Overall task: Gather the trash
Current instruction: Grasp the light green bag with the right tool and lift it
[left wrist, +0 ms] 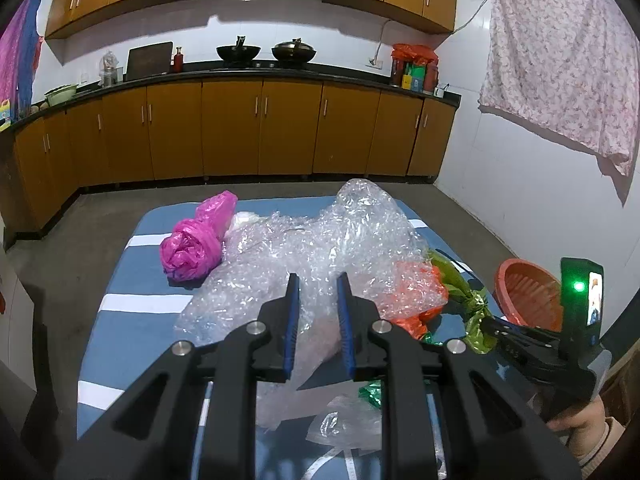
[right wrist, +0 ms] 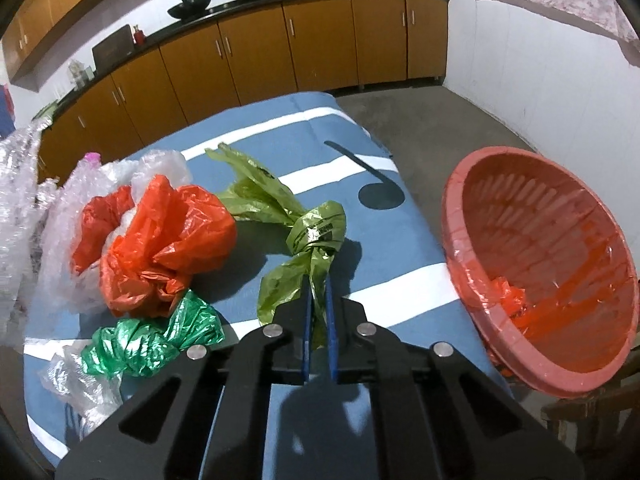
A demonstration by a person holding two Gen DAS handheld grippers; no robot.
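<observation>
On the far left of the blue, white-striped counter point(left wrist: 132, 320) lies a crumpled pink bag point(left wrist: 192, 248), and next to it a big heap of clear bubble wrap point(left wrist: 320, 240). Our left gripper point(left wrist: 318, 296) reaches into that heap with its fingers only narrowly apart; the wrap lies between them, but we cannot tell whether they actually pinch it. Further right come an orange bag point(right wrist: 156, 236) half buried in the wrap, a bright green bag point(right wrist: 152, 340) near the counter's front edge, and then the olive-green bag point(right wrist: 316, 236), knotted in the middle, lying flat between the orange bag and the counter's right edge. Our right gripper point(right wrist: 319, 300) has its fingers pressed together on the thin tail below that knot.

We judge all of this to be very light, limp and slippery film. It will not break, but a loose flap may slide out of a shallow pinch. The knot or the twisted tail just beside it looks like the surest place to hold, since the film bunches thick there.

Just off the counter's right edge stands a red basket point(right wrist: 452, 216), tilted towards us and lined with orange plastic. Around us are a grey concrete floor point(left wrist: 72, 240), brown kitchen cabinets point(left wrist: 232, 128) carrying two woks point(left wrist: 238, 53), white tiled walls, and a flowered cloth point(left wrist: 560, 60) hanging on the right.
</observation>
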